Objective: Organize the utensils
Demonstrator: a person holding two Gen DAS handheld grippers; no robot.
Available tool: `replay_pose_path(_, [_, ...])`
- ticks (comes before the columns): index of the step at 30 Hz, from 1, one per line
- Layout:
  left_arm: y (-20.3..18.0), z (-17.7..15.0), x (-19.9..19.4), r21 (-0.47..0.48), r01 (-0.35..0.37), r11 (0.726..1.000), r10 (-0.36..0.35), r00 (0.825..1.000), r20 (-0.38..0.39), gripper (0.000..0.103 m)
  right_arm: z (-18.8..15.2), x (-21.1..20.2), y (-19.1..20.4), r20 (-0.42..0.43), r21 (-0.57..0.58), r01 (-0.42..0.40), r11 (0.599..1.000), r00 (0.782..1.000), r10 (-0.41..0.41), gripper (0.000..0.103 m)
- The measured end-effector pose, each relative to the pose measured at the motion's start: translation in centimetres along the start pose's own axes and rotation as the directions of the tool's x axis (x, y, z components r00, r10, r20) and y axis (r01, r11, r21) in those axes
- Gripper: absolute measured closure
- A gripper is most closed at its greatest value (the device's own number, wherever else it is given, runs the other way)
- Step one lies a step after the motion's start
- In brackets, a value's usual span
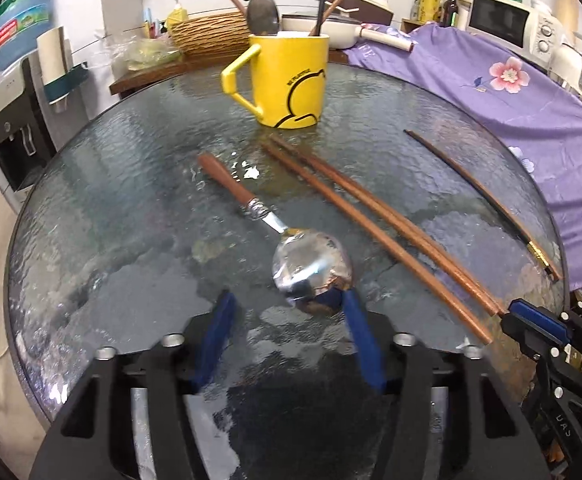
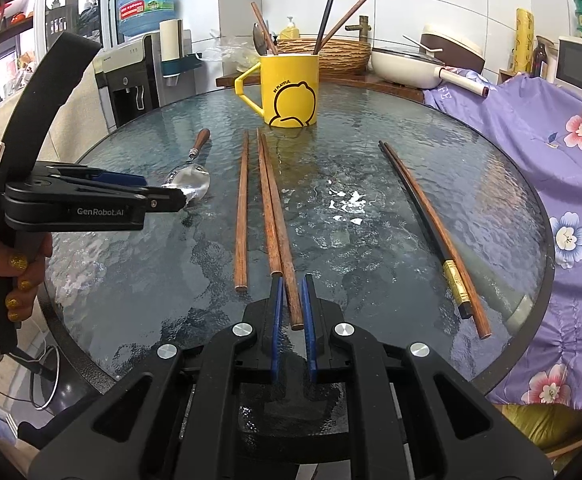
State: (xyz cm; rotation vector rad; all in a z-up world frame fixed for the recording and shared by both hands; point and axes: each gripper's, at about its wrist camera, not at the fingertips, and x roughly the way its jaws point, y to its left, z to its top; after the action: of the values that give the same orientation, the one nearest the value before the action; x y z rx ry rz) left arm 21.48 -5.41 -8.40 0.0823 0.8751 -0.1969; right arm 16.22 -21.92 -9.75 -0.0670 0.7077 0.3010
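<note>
Bright, even daylight. White glare patches on the textured glass table (image 2: 371,128), centre frame, right wrist view. Strong fisheye bending plus dark vignette at corners. Left wrist view slightly soft.

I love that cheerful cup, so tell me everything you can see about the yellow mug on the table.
The yellow mug looks ceramic and glossy, with an angular handle on its left and a black outline cartoon with small lettering on its front. It stands upright at the far side of the round glass table. A spoon and several chopsticks, brown and black, stick up out of it. Neither tool touches it; more chopsticks lie on the glass just in front.
</note>
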Motion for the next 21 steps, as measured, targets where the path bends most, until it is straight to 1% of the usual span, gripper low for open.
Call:
replay_pose_path(2, [-0.2,0.0,-0.1,0.0,-0.021,1.0,0.021,0.999,0.024,0.021,0.0,0.0,0.0,-0.001,-0.001,-0.001,1.0,1.0,0.001,0.093])
replay_pose_path(6, [-1.3,0.6,0.3,0.036,-0.073,0.997,0.072,0.997,0.039,0.02,0.1,0.0,0.0,-0.001,0.0,-0.002,1.0,1.0,0.002,0.093])
replay_pose_path(7, [-1.5,0.9,0.7,0.047,-0.098,0.994,0.096,0.995,0.037,0.02,0.1,0.0,0.1,-0.001,0.0,-0.002,1.0,1.0,0.002,0.093])
replay_pose_path(8, [-1.6,1.1,1.0,0.051,-0.108,0.993,0.106,0.994,0.032,0.021,0.1,0.1,0.1,-0.002,0.0,-0.004,1.0,1.0,0.004,0.093])
replay_pose_path(10, [-1.5,1.5,1.5,0.041,-0.102,0.994,0.101,0.995,0.016,0.021,0.1,0.1,0.0,-0.002,0.001,-0.006,1.0,1.0,0.006,0.093])
replay_pose_path(14, [-1.7,2.2,2.0,0.049,-0.117,0.992,0.117,0.993,-0.006,0.021,0.1,0.1,0.0,-0.004,-0.001,-0.008,1.0,1.0,0.008,0.093])
replay_pose_path(16, [-1.9,2.3,2.1,0.058,-0.107,0.993,0.108,0.994,-0.008,0.025,0.1,0.1,0.0,-0.006,-0.001,-0.009,1.0,1.0,0.009,0.093])
replay_pose_path(18, [-1.8,2.2,2.0,0.051,-0.078,0.996,0.078,0.997,-0.008,0.034,0.2,0.2,-0.1,-0.007,-0.001,-0.008,1.0,1.0,0.008,0.093])
replay_pose_path(19, [-1.7,2.1,1.9,0.043,-0.059,0.997,0.059,0.998,-0.009,0.036,0.2,0.2,-0.1,-0.006,-0.001,-0.008,1.0,1.0,0.008,0.093])
replay_pose_path(21, [-1.5,1.9,1.7,0.032,-0.04,0.999,0.04,0.999,-0.008,0.046,0.2,0.2,-0.1,-0.006,0.0,-0.009,1.0,1.0,0.009,0.093])
